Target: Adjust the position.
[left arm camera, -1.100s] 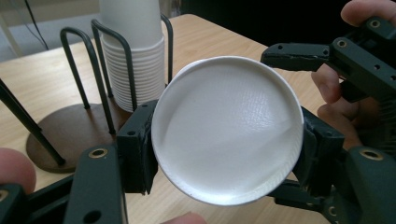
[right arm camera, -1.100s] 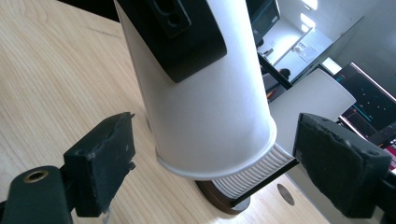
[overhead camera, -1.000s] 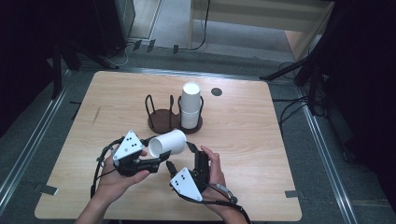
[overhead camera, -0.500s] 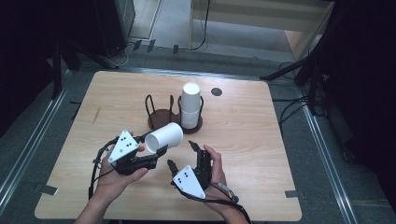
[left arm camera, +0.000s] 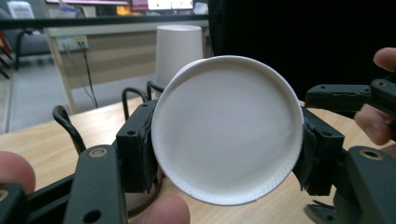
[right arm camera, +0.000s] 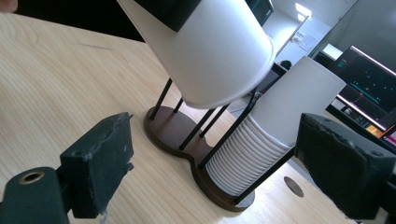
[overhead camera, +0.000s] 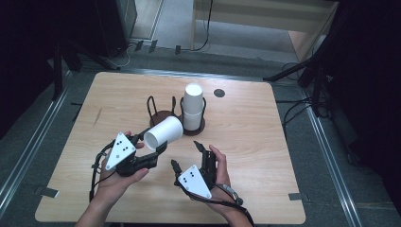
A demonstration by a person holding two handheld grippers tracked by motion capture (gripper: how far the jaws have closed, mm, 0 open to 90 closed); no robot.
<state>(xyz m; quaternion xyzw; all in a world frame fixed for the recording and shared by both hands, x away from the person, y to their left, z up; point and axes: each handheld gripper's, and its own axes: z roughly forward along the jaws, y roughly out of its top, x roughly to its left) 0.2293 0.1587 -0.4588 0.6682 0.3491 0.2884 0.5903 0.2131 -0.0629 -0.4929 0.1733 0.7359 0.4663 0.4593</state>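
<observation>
My left gripper [overhead camera: 152, 142] is shut on a white paper cup [overhead camera: 163, 133], held on its side above the table at front left. Its closed bottom [left arm camera: 227, 129] faces the left gripper view, pinched between both pads [left arm camera: 137, 144]. A dark double cup holder [overhead camera: 163, 116] stands mid-table; its right ring holds a stack of white cups [overhead camera: 193, 107], its left ring is empty. My right gripper [overhead camera: 185, 153] is open just right of the held cup, nothing between its jaws. In the right gripper view the held cup [right arm camera: 205, 51] hangs above the holder [right arm camera: 182, 135] and the stack [right arm camera: 275, 135].
The wooden table [overhead camera: 265, 142] has a round grommet hole [overhead camera: 219, 92] at back right. Dark stands and cables line the floor around the table. A shelf unit stands beyond the far edge.
The left gripper has lifted the cup off the table and tilted it, mouth turning toward the holder. The right gripper has shifted slightly right and stayed open.
</observation>
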